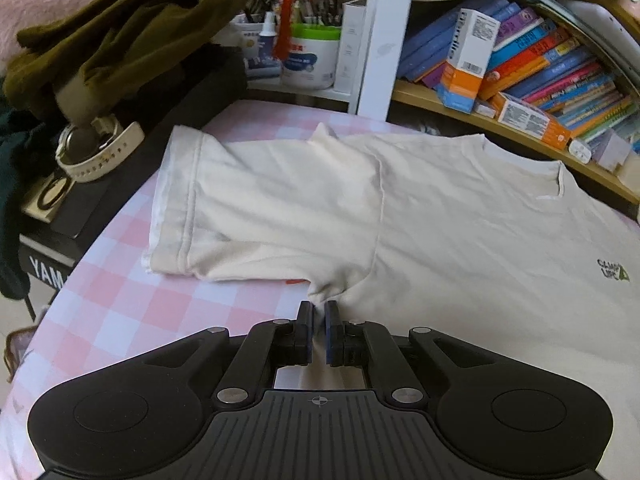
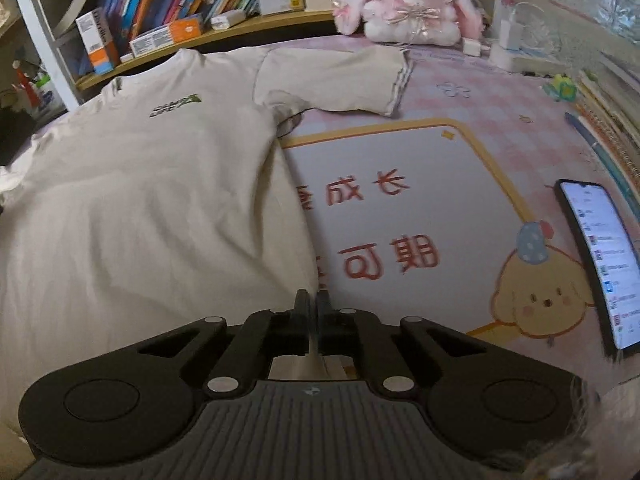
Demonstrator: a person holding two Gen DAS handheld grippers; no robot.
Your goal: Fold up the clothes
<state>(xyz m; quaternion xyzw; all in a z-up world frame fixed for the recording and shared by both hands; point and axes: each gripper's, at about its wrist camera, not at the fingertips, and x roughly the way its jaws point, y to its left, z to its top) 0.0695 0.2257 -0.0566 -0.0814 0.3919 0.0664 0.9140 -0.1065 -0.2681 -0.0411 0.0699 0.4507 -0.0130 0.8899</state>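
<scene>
Cream cotton, a T-shirt (image 1: 460, 216) lies spread front-up on a pink checked mat (image 1: 132, 312), collar toward the bookshelf (image 1: 532, 68). A small green logo (image 1: 614, 270) sits on the chest. One short sleeve (image 1: 240, 208) lies flat, reaching out to the side; the other sleeve (image 2: 340, 76) does the same on the far side, toward a plush rabbit (image 2: 408, 4).

The left gripper (image 1: 319, 308) has its jaws drawn nearly together on the shirt's side edge just below the armpit, with a bunch of cream cloth pinched between the blue pads (image 1: 332, 320). The right gripper (image 2: 312, 300) is likewise closed on the shirt's opposite side edge, lower down the body, with a thin fold of cloth standing between its fingers.

Beside that edge the mat shows a white panel (image 2: 400, 200) with a yellow border, red characters and a cartoon puppy (image 2: 540, 296). A phone (image 2: 600, 264) with its screen lit lies near the panel's corner, apart from the shirt.

In the left wrist view, an olive garment (image 1: 120, 28) is heaped on a dark case (image 1: 132, 152) next to the mat, with a white watch (image 1: 96, 152) below it. Pen pots (image 1: 312, 56) stand behind the sleeve.
</scene>
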